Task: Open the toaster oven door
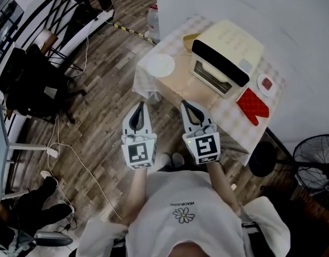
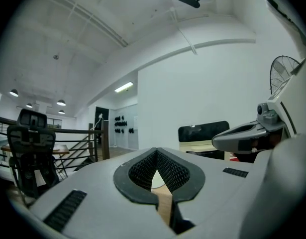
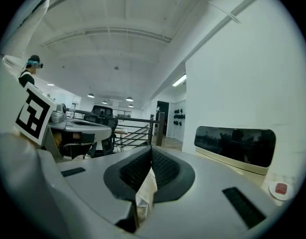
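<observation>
A cream toaster oven (image 1: pixel 228 55) stands on a table with a checked cloth (image 1: pixel 234 116), its dark glass door (image 1: pixel 220 63) upright and facing me. The two gripper views show the same dark door (image 2: pixel 203 132) (image 3: pixel 235 145) ahead. My left gripper (image 1: pixel 140 107) and right gripper (image 1: pixel 190 107) hang side by side over the wooden floor, short of the table's near edge and apart from the oven. Both are shut with nothing held; the ribbed pads meet at the tips of the left gripper (image 2: pixel 155 153) and the right gripper (image 3: pixel 151 153).
A white plate (image 1: pixel 160 65) lies left of the oven. A red oven mitt (image 1: pixel 253 104) and a small dish (image 1: pixel 267 84) lie to its right. A fan (image 1: pixel 314 162) and a dark round stool (image 1: pixel 262 158) stand at the right, an office chair (image 1: pixel 31 84) and cables at the left.
</observation>
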The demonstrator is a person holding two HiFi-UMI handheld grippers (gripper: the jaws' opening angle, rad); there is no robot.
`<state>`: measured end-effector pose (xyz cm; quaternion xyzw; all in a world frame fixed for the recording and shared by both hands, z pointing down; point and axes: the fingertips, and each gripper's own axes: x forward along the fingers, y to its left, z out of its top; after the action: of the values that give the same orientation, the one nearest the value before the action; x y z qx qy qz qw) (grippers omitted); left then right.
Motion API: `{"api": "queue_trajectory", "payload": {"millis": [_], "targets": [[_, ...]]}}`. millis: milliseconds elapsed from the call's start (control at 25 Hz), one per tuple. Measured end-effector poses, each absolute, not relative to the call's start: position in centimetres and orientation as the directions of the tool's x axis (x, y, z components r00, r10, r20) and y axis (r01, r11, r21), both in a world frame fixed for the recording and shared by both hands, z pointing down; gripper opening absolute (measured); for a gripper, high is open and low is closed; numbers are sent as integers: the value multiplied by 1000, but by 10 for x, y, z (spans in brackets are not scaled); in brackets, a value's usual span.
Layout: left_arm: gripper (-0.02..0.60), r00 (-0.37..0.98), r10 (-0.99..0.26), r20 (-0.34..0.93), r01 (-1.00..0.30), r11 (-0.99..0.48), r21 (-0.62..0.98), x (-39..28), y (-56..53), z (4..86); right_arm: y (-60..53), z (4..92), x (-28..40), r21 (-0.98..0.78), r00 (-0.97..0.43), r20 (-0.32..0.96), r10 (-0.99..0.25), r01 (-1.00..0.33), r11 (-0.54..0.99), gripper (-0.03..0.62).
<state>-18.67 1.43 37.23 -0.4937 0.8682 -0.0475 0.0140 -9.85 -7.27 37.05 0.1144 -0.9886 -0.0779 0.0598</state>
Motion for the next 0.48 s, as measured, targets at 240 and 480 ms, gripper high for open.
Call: {"api": "queue_trajectory", "payload": {"millis": [240,480], "targets": [[17,-409,-913,4,-906,405,-124,-158,-45,370,-122,372,-57,161,-934,82,-347,-331,930,9],[17,-256,-966,-21,-957,256,-137,-122,-106,360,-166,368,-7,144,-856,65,-513,-501,853,10]]}}
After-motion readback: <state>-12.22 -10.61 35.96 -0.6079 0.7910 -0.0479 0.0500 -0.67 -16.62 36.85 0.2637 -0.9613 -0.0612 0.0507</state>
